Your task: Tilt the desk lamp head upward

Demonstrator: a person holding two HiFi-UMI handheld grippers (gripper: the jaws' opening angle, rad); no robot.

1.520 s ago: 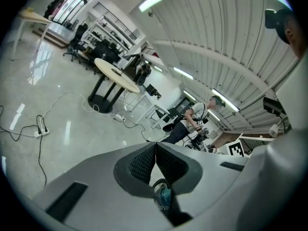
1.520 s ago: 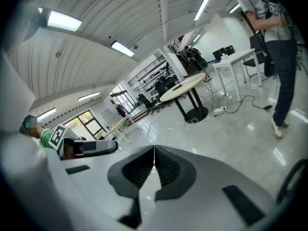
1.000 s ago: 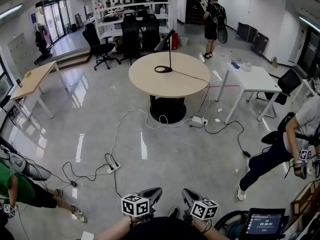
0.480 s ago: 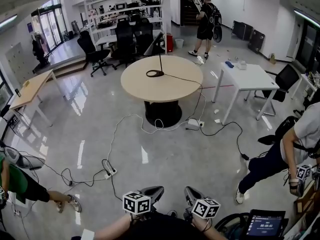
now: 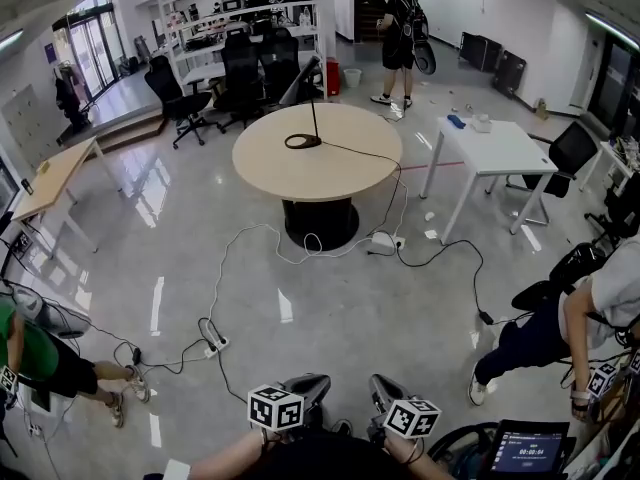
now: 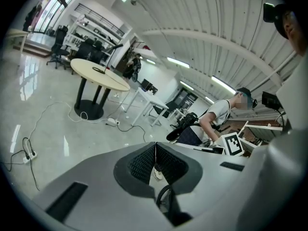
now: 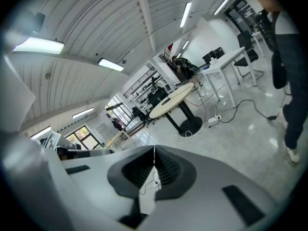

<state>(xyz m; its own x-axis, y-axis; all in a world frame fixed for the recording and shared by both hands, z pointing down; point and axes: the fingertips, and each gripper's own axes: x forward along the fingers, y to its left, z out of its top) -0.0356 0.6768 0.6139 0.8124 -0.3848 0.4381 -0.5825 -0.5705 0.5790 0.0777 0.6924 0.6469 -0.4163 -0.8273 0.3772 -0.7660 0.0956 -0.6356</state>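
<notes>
Head view shows the job has not started. The desk lamp (image 5: 314, 123) stands on the round worktop (image 5: 300, 176), far across the floor from me, and its lamp head (image 5: 300, 81) slants down. All the tilting is left to do, and I think I must walk over first. The left gripper (image 5: 308, 382) and the right gripper (image 5: 380, 388) sit low, close to my body. Each one's fingers are pressed together and pinch nothing. I see no brand names. A small screen (image 5: 524, 449) shows numbers too tiny to read.
</notes>
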